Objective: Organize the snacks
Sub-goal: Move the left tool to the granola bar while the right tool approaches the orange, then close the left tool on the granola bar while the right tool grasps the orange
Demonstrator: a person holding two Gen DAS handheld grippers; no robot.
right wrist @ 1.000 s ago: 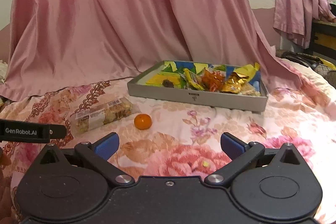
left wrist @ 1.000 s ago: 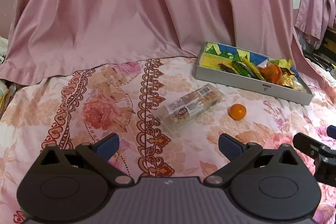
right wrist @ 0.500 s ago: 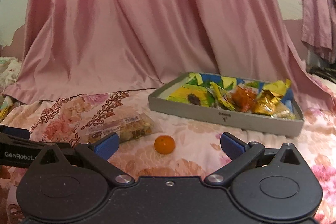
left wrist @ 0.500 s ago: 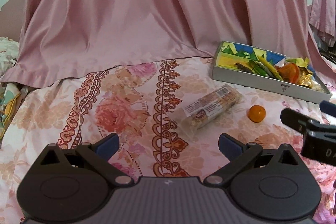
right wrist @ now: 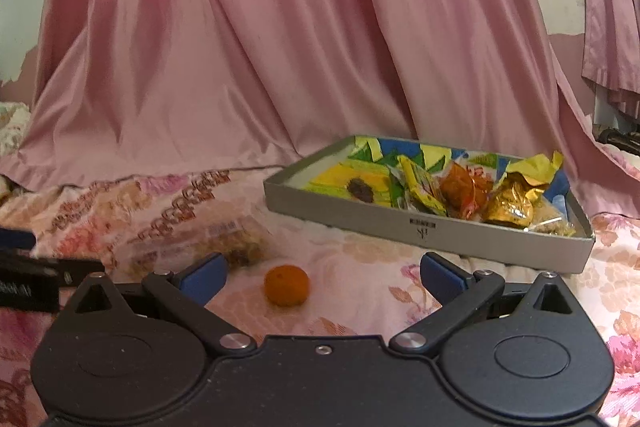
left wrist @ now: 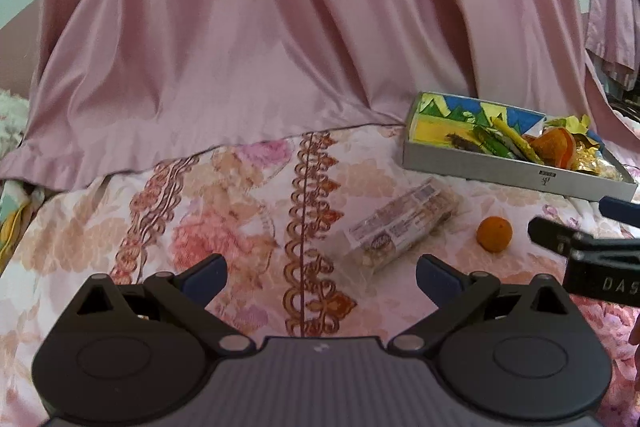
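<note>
Between the right gripper's (right wrist: pixel 322 277) spread fingers, low in the frame, sits an orange (right wrist: pixel 286 285). At the bottom of its own view, the left gripper (left wrist: pixel 320 277) is spread wide too, empty.

Your right gripper (right wrist: pixel 322 277) hangs wide open, the orange (right wrist: pixel 286 285) between its fingers, gray tray (right wrist: pixel 432 229) beyond

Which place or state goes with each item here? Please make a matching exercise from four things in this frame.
Things:
1. small orange fruit
2. clear snack pack
3. gold foil packet
4. right tongs

Places or states:
a. inside the grey tray
b. open, holding nothing
c. lying on the floral bedspread, left of the fruit
d. on the bedspread, just beyond the tongs

Pairs: 1-d, 2-c, 3-a, 4-b
</note>
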